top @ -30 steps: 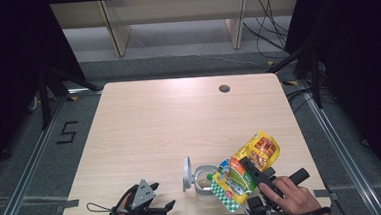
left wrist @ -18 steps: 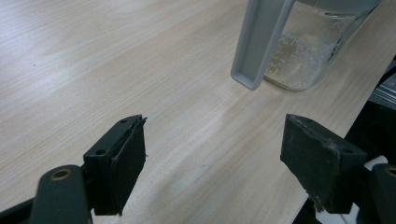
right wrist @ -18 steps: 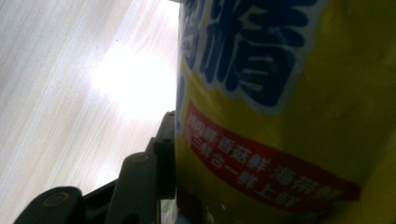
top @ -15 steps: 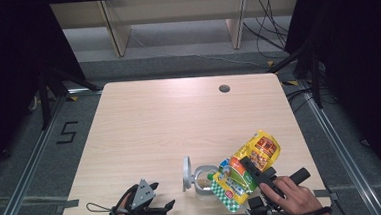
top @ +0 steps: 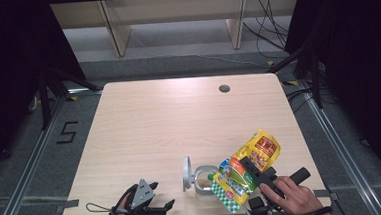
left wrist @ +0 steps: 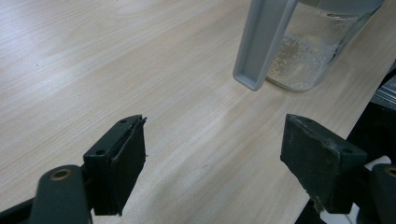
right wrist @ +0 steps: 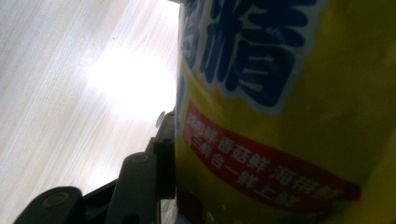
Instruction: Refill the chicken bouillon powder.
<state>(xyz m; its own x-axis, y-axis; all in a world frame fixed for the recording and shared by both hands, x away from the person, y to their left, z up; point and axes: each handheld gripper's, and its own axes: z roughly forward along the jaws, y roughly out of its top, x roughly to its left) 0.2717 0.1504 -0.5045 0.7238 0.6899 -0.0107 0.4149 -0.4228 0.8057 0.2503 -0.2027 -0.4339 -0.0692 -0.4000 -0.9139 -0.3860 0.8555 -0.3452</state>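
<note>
A yellow snack packet [top: 255,152] with green and red print hangs tilted over a small glass jar [top: 203,181] near the table's front edge. My right gripper [top: 250,168] is shut on the packet's middle. In the right gripper view the packet [right wrist: 289,116] presses against one black finger [right wrist: 164,140]. The jar holds a little pale crumbly powder [left wrist: 292,58], and its grey hinged lid [top: 186,172] stands open on the left side. My left gripper [top: 161,194] rests low at the front edge, left of the jar. It is open [left wrist: 215,144], with bare table between its jaws.
The light wooden table [top: 179,118] has a small round cable hole [top: 224,89] at its far right. Wooden shelf legs and cables stand on the floor beyond the far edge. Metal rails run along both sides of the table.
</note>
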